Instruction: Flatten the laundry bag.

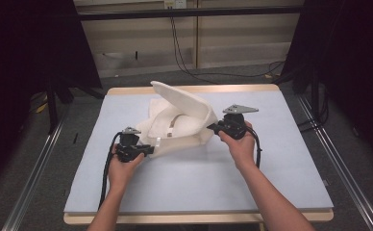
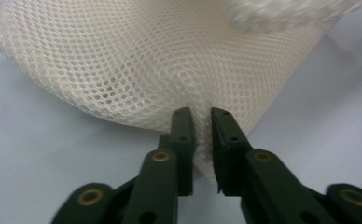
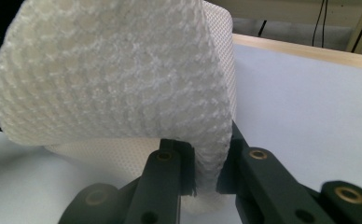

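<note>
A white mesh cloth (image 1: 180,115) lies bunched near the middle of the blue-grey table (image 1: 271,163), with one flap arched upward. My left gripper (image 1: 148,149) is at the cloth's near left corner. In the left gripper view, the gripper (image 2: 201,122) is shut on a thin edge of the mesh cloth (image 2: 146,60). My right gripper (image 1: 211,127) is at the cloth's right side. In the right gripper view, the gripper (image 3: 212,156) is shut on a thick, curled fold of the cloth (image 3: 114,74), held off the table.
The table has a wooden rim (image 1: 199,89). Bare blue surface spreads in front of the cloth and to both sides. Metal rails (image 1: 35,168) run along the floor on each side. Black curtains and cables (image 1: 184,57) stand behind.
</note>
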A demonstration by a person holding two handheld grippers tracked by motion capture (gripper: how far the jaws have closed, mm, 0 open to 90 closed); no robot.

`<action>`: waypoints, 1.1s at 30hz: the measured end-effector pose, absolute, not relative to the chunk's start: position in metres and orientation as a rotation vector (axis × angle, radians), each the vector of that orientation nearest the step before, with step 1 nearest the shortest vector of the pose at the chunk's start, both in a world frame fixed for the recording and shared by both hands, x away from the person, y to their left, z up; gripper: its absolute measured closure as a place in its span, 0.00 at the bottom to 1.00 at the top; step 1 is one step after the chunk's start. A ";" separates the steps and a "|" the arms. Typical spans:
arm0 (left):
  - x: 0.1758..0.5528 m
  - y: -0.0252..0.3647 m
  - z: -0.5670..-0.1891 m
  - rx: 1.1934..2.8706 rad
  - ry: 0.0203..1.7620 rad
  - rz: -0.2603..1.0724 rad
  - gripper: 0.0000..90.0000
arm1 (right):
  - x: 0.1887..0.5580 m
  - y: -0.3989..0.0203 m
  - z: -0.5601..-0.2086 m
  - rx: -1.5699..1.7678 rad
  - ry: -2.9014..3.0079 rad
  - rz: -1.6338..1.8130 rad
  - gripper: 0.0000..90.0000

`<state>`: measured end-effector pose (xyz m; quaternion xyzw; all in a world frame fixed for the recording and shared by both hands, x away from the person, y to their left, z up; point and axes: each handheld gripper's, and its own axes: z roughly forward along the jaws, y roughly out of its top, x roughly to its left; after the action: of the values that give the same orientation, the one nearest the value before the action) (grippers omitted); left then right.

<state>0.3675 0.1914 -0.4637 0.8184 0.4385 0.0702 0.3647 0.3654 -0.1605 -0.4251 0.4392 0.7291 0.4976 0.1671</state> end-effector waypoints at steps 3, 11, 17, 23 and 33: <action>0.368 0.191 -0.462 2.101 1.141 0.181 0.92 | 0.366 -0.167 -0.426 1.269 2.063 1.415 0.91; 0.367 0.199 -0.459 2.111 1.164 0.187 0.93 | 0.362 -0.199 -0.441 1.389 2.005 1.385 0.90; 0.369 0.200 -0.459 2.119 1.159 0.171 0.93 | 0.354 -0.224 -0.457 1.463 1.987 1.323 0.80; 0.370 0.200 -0.459 2.133 1.151 0.170 0.93 | 0.342 -0.247 -0.470 1.511 2.004 1.264 0.66; 0.372 0.199 -0.460 2.135 1.152 0.169 0.92 | 0.324 -0.273 -0.474 1.544 2.029 1.096 0.41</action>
<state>0.3722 0.1995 -0.4597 0.8234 0.4440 0.0651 0.3474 0.3244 -0.2732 -0.4736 0.5471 0.7187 0.3884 0.1822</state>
